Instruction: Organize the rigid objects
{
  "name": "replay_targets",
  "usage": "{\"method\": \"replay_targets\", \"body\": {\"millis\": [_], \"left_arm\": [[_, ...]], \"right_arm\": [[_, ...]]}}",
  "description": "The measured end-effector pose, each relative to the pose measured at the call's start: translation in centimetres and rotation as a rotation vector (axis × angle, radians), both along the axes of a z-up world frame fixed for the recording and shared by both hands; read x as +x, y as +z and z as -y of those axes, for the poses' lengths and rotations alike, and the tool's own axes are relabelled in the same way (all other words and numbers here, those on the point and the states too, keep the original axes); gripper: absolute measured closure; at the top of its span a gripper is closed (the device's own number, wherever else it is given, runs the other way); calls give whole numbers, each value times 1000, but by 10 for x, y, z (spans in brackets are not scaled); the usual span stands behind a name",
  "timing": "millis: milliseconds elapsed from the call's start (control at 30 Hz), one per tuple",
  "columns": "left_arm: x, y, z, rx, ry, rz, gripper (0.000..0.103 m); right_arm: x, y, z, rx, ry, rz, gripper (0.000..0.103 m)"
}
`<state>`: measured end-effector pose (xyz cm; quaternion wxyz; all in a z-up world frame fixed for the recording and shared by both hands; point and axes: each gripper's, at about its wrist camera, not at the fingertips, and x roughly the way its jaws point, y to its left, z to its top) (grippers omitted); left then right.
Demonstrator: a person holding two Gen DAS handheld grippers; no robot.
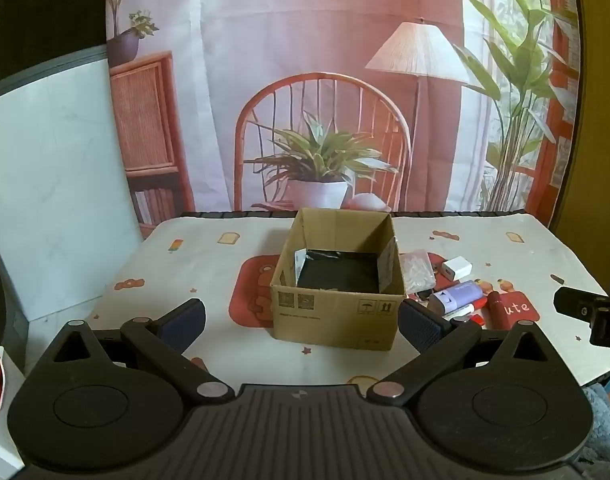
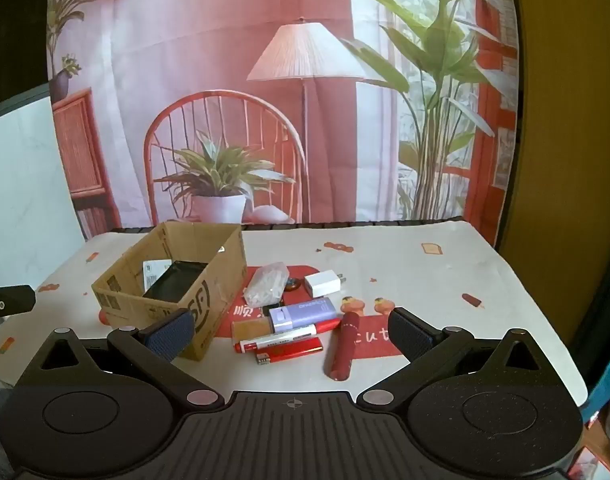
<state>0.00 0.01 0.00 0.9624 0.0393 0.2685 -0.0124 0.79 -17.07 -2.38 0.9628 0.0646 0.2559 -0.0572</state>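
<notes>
Both grippers are held wide open and empty above the near edge of the table.

The left gripper (image 1: 303,318) is aimed at the box (image 1: 337,280), its jaws spread to either side of it without contact; the right gripper (image 2: 291,330) is spread over the pile just right of the box. Between its fingers are seen a red marker (image 2: 287,337), a red lighter (image 2: 289,354), a lilac case (image 2: 303,313) and a dark red tube (image 2: 345,344); farther off lie a white charger (image 2: 323,283) and a clear bag (image 2: 267,283). A black item (image 2: 175,286) is lying inside the box on the tablecloth (image 2: 445,280).
</notes>
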Motion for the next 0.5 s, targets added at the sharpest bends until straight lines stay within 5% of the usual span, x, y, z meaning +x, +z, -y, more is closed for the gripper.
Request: {"method": "replay_targets", "body": {"millis": [500], "left_arm": [[0, 0, 0, 0, 1, 2, 0]], "right_arm": [[0, -2, 0, 5, 2, -3, 0]]}}
